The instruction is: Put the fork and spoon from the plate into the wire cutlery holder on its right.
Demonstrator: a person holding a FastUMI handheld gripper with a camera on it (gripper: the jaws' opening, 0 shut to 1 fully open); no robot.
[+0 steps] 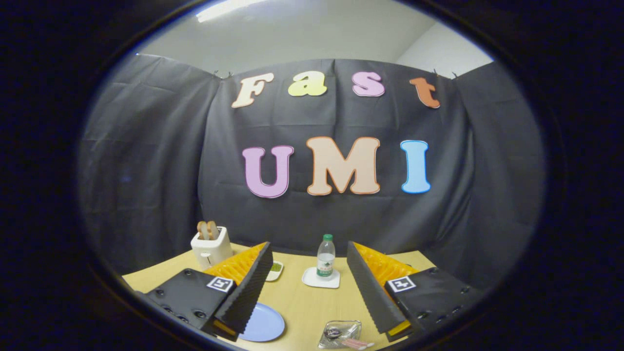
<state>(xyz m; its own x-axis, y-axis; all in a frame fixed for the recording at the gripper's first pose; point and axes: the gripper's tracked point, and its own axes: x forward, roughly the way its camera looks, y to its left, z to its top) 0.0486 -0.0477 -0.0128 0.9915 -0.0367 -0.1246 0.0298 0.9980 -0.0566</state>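
Note:
My gripper point(308, 249) hangs above the wooden table point(302, 302) with its two ribbed fingers point(246, 292) spread wide and nothing between them, so it is open. A light blue plate point(265, 324) lies under the left finger, which hides part of it; the part that shows is bare. To the plate's right, close to the right finger, sits the small wire cutlery holder point(341, 334). A dark-ended utensil and a pink handle point(356, 343) show at the holder. I cannot tell which piece is the fork and which the spoon.
A white toaster point(210, 248) with two bread slices stands at the back left. A water bottle point(325, 257) stands on a white coaster point(319, 279) beyond the fingers. A small white dish point(275, 269) with green bits sits by the left fingertip.

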